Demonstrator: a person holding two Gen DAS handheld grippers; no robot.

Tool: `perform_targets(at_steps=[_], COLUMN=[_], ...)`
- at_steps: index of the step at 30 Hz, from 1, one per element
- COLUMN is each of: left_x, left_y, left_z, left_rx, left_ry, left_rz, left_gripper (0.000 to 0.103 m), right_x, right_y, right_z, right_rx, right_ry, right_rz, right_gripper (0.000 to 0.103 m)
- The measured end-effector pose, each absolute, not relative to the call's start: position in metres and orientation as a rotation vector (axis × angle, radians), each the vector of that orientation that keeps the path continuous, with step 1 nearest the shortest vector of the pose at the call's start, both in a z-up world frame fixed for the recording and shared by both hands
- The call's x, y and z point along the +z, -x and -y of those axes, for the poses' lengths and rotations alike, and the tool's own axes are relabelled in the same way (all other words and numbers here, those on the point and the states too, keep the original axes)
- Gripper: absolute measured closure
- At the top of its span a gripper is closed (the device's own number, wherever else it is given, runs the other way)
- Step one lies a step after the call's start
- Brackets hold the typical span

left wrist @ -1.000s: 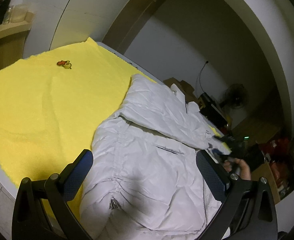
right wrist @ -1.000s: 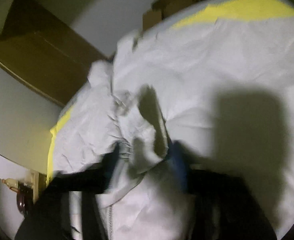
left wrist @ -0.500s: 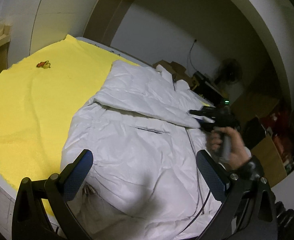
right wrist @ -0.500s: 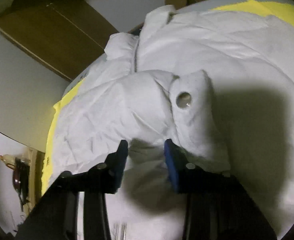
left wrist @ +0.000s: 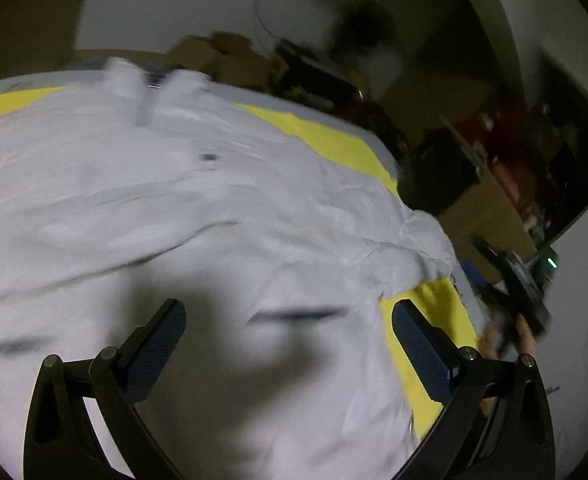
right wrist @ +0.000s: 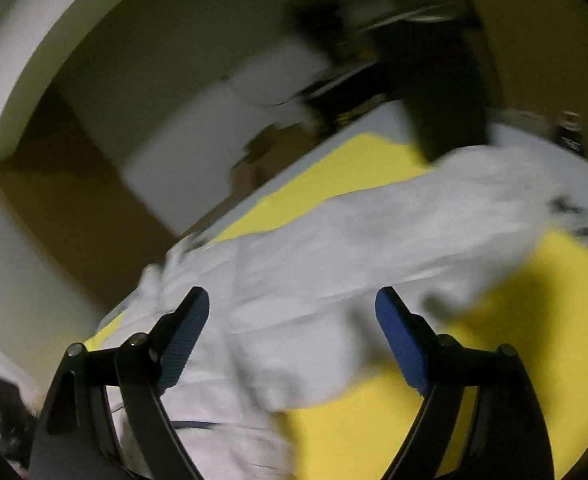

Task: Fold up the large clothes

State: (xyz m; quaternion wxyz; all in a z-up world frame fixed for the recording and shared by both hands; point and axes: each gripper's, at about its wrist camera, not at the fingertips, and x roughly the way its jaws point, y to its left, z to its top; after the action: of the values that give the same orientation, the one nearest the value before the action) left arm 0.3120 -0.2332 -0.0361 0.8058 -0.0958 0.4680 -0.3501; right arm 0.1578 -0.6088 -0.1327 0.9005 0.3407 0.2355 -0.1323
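A white puffer jacket point(left wrist: 182, 208) lies spread on the yellow bed cover point(left wrist: 334, 140), its collar at the far end. My left gripper point(left wrist: 288, 338) hovers open above the jacket's body, nothing between its blue pads. In the right wrist view the jacket point(right wrist: 354, 248) stretches across the yellow cover point(right wrist: 494, 340) with a sleeve running to the right. My right gripper point(right wrist: 292, 332) is over the jacket, its jaws opening wide and nothing clamped between them. That right gripper point(left wrist: 510, 280) also shows at the bed's right edge in the left wrist view, held by a hand point(left wrist: 506, 336). Both views are blurred.
Cardboard boxes point(left wrist: 490, 208) and dark clutter stand on the floor past the bed's right side. More boxes point(left wrist: 222, 56) sit behind the bed's far end against the wall. A brown door point(right wrist: 74, 196) lies off the left of the bed.
The right gripper let go of the sleeve it pinched and pulled back off to the bed's side. The left gripper swung right across the jacket; the bare yellow cover at left left its view.
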Motion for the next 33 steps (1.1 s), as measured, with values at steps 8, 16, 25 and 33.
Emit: perform_targets(at_steps=[8, 16, 25, 33], left_x=[-0.087, -0.141, -0.140, -0.142], left_y=[-0.400, -0.427, -0.428, -0.421], left_z=[0.379, 0.401, 0.415, 0.403], left_rx=[-0.776, -0.827, -0.788, -0.865], left_ry=[0.232, 0.357, 0.334, 0.299], left_rz=[-1.097, -1.166, -1.108, -1.087], left_gripper=[0.000, 0.000, 0.000, 0.000], right_x=[-0.148, -0.163, -0.201, -0.204], right_y=[-0.086, -0.064, -0.128, -0.145], right_z=[0.680, 0.744, 0.760, 0.744], right_rx=[-0.341, -0.405, -0.244, -0.305], right_ry=[-0.796, -0.902, -1.171, -1.181], right_rz=[-0.483, -0.499, -0.576, -0.628], right_gripper=[0.018, 0.018, 0.034, 0.034])
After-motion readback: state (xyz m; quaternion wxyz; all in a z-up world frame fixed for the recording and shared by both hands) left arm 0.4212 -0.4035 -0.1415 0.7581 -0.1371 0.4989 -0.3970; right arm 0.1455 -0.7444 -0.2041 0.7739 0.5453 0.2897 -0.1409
